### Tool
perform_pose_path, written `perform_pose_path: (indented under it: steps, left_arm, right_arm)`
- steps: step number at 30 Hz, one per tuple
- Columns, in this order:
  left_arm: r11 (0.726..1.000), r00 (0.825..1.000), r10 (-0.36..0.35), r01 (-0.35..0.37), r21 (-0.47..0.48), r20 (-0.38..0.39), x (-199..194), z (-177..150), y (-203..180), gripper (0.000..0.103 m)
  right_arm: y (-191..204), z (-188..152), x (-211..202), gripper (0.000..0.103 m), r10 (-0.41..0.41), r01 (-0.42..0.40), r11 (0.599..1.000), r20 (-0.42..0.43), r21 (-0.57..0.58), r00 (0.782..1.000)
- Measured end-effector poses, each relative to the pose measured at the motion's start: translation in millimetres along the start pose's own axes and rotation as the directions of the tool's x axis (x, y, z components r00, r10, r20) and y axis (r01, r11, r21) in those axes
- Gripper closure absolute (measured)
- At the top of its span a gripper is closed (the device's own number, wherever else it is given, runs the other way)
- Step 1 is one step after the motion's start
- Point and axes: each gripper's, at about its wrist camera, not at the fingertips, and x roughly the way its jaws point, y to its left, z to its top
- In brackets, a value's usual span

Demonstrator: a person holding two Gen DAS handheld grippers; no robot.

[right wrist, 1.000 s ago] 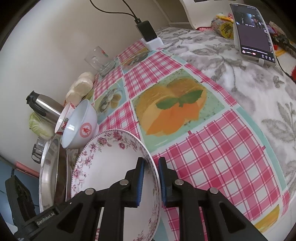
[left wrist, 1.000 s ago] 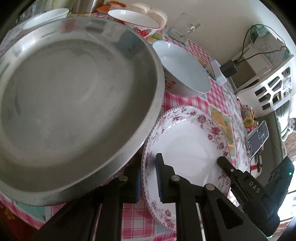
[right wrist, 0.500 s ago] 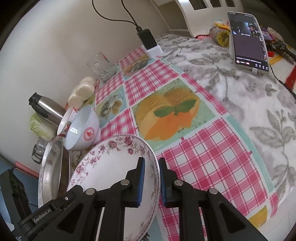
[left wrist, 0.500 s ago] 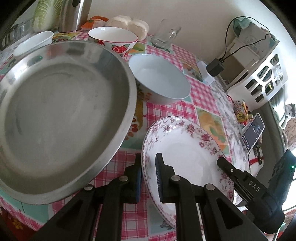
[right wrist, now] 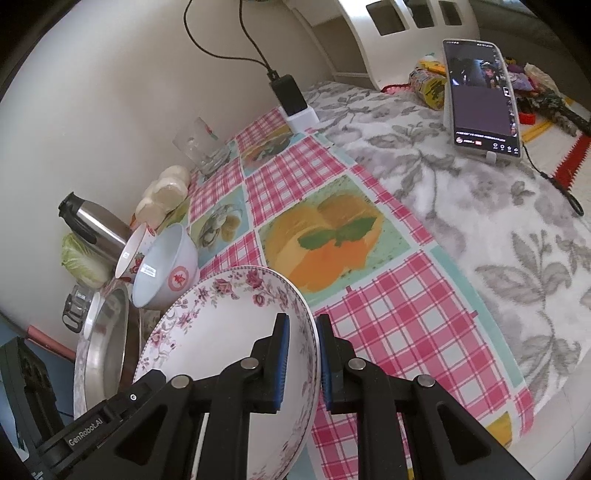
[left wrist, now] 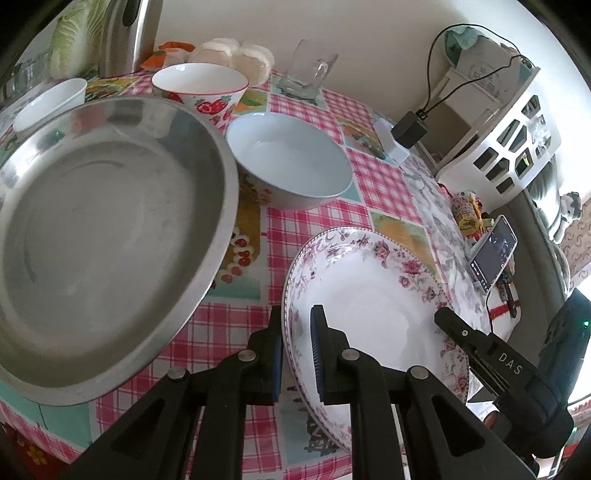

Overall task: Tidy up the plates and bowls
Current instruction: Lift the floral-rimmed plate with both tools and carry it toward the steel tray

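A white plate with a pink floral rim (left wrist: 373, 291) is held above the checked tablecloth (left wrist: 373, 177). My left gripper (left wrist: 297, 354) is shut on its near left rim. My right gripper (right wrist: 301, 360) is shut on its opposite rim, and the plate also shows there (right wrist: 221, 332). A large steel plate (left wrist: 99, 236) lies to the left, apart from the floral plate. A pale blue bowl (left wrist: 288, 158) stands behind, with a strawberry-print bowl (left wrist: 201, 86) and a small white bowl (left wrist: 50, 101) farther back.
A steel flask (left wrist: 127, 33), cabbage (left wrist: 68, 40), buns (left wrist: 236, 59) and a glass mug (left wrist: 308, 70) line the wall. A charger (left wrist: 406, 129), white basket (left wrist: 513, 147) and phone (right wrist: 482, 98) are to the right on a grey floral cloth (right wrist: 480, 221).
The floral plate, held by both grippers, has moved right and up, away from the steel plate. A gap of tablecloth now shows between them.
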Motion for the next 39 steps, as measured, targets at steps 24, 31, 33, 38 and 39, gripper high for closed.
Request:
perform_pose_path:
  steps: [24,31,33,38,39]
  left_arm:
    - [0.997,0.983,-0.070,0.067,0.024,0.171,-61.6,26.0,4.6,0.089]
    - [0.994,0.976,-0.091,0.100,-0.033,0.200,-78.4,36.8,29.5,0.089]
    - [0.993,0.973,-0.098,0.110,-0.048,0.210,-83.5,41.1,38.2,0.089]
    - [0.992,0.964,-0.087,0.108,-0.069,0.252,-98.5,51.0,59.8,0.089]
    - [0.992,0.962,-0.085,0.107,-0.072,0.259,-101.0,52.6,63.5,0.089]
  right_arm:
    - [61.5,15.8,-48.3,0.087,0.016,-0.002,0.996,0.142,-0.092,0.990]
    - [98.0,17.4,-53.4,0.087,0.031,-0.007,0.989,0.157,-0.151,0.987]
    - [108.4,17.5,-52.5,0.087,0.037,-0.011,0.987,0.156,-0.163,0.987]
    - [135.8,17.0,-46.9,0.087,0.057,-0.028,0.981,0.149,-0.190,0.987]
    - [141.6,16.9,-45.2,0.087,0.063,-0.033,0.980,0.147,-0.196,0.987]
